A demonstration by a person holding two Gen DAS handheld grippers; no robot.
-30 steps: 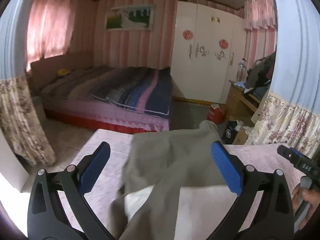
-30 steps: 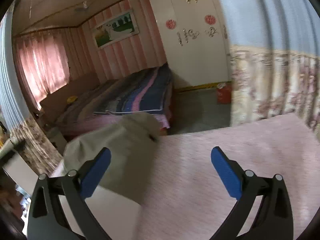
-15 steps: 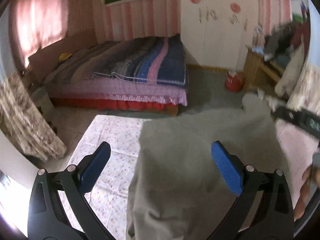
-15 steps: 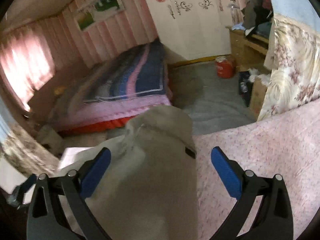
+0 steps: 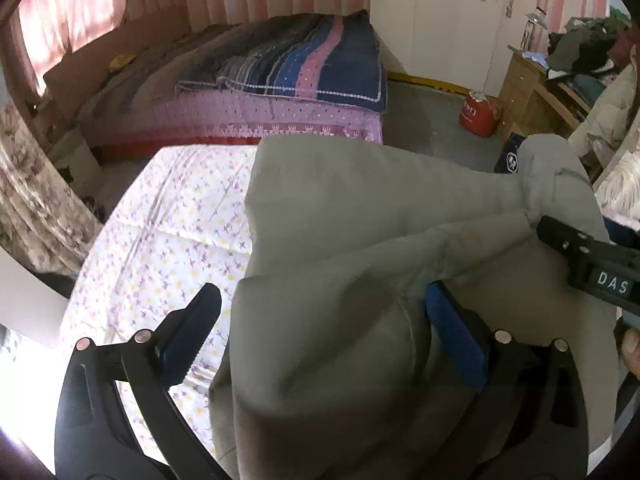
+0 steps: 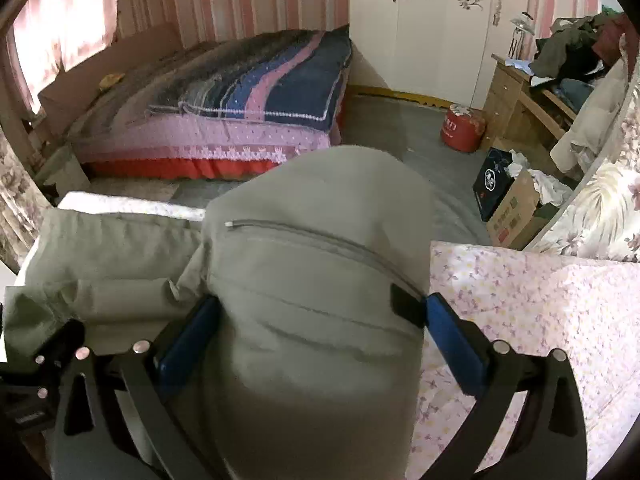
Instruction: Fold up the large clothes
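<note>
A large grey-green garment (image 5: pixel 360 240) lies bunched on a table covered by a floral cloth (image 5: pixel 168 216). In the right wrist view the same garment (image 6: pixel 320 280) shows a zipper and a small black tab. My left gripper (image 5: pixel 320 320) is open, low over the garment, with cloth lying between its blue pads. My right gripper (image 6: pixel 320 328) is open too, with a rounded fold of the garment filling the gap between its pads. The right gripper's body also shows at the right edge of the left wrist view (image 5: pixel 592 264).
Beyond the table's far edge stands a bed with a striped blue and pink blanket (image 5: pixel 304 64). A red canister (image 6: pixel 460 128), a cardboard box (image 6: pixel 516 208) and a wooden desk piled with clothes (image 6: pixel 560 60) are at the right. White wardrobe (image 6: pixel 436 28) behind.
Both grippers have moved down and forward onto the garment, which now fills the space between each pair of pads. The garment has spread wider across the table.
</note>
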